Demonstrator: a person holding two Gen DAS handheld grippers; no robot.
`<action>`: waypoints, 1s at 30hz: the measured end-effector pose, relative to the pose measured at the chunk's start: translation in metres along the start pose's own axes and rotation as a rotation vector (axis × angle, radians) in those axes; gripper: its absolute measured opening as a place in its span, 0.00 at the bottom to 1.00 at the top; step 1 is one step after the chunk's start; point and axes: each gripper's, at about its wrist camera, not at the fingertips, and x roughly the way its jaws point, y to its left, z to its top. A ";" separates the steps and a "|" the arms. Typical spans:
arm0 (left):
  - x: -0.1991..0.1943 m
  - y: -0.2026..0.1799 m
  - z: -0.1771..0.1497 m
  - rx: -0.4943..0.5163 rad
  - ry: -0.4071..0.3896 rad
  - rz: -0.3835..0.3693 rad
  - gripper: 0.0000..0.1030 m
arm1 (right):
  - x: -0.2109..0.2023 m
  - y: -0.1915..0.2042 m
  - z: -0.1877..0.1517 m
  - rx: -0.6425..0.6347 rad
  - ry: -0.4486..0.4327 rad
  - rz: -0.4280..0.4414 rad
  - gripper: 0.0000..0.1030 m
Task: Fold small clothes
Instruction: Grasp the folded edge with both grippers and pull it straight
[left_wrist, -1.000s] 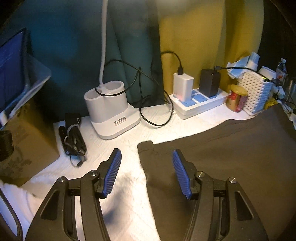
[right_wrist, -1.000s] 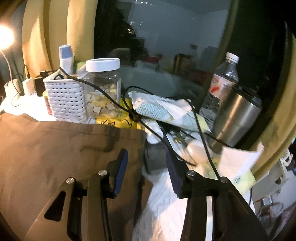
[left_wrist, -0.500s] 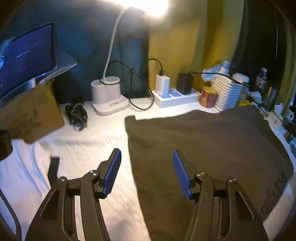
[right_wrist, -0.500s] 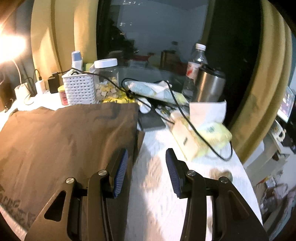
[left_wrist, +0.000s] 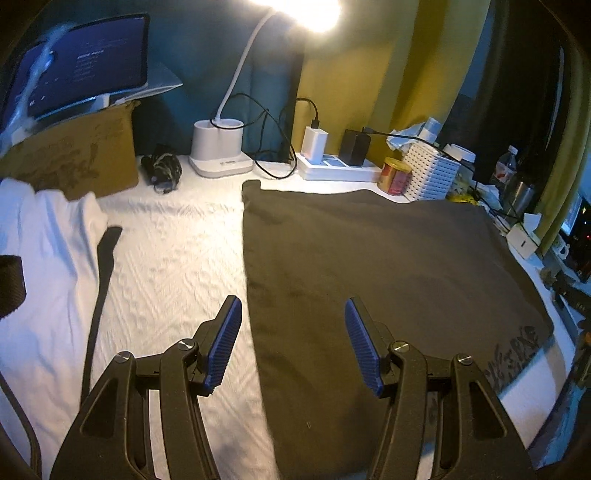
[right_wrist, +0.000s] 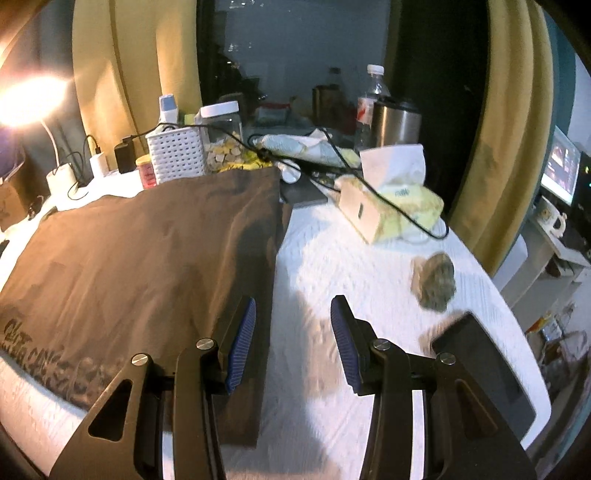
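Landmark: brown garment (left_wrist: 388, 280), spread flat on the white textured table cover (left_wrist: 173, 266); all places below are given relative to it.

Garment state: already doubled into a broad rectangle, judging by the straight side edges and the second layer showing at its right edge; printed lettering (right_wrist: 33, 350) runs along its near hem.

Left gripper (left_wrist: 291, 343): jaws apart, nothing between the pads; it straddles the garment's left edge, one finger over bare cover, the other over cloth.

Right gripper (right_wrist: 291, 341): jaws apart, empty; it straddles the garment's right edge in mirror fashion.

Change since a second ago: both wrist views have pulled back from the garment's far corners, by the lamp base (left_wrist: 220, 153) and the white basket (right_wrist: 176, 155), toward its near edge. The whole cloth now fills each view. Jaw gaps look unchanged.

Meaning for task: my reading is that the far edge has been laid down and released, and both hands are retreating to set up the next fold.

Next move, judged: take the two near corners, or one side edge, and fold across.

Hazards near garment: tissue pack (right_wrist: 402, 210) and dark phone (right_wrist: 484, 373) lie right of it, apart from the cloth; a cable (right_wrist: 399, 210) trails over the tissue pack.
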 end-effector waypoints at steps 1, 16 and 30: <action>-0.002 -0.001 -0.005 0.000 0.004 -0.006 0.56 | -0.001 -0.001 -0.006 0.008 0.006 0.003 0.44; -0.021 -0.004 -0.068 0.052 0.140 -0.004 0.56 | -0.013 -0.004 -0.052 0.098 0.055 0.094 0.44; -0.016 -0.020 -0.077 0.140 0.159 -0.010 0.42 | -0.002 -0.004 -0.063 0.193 0.096 0.241 0.37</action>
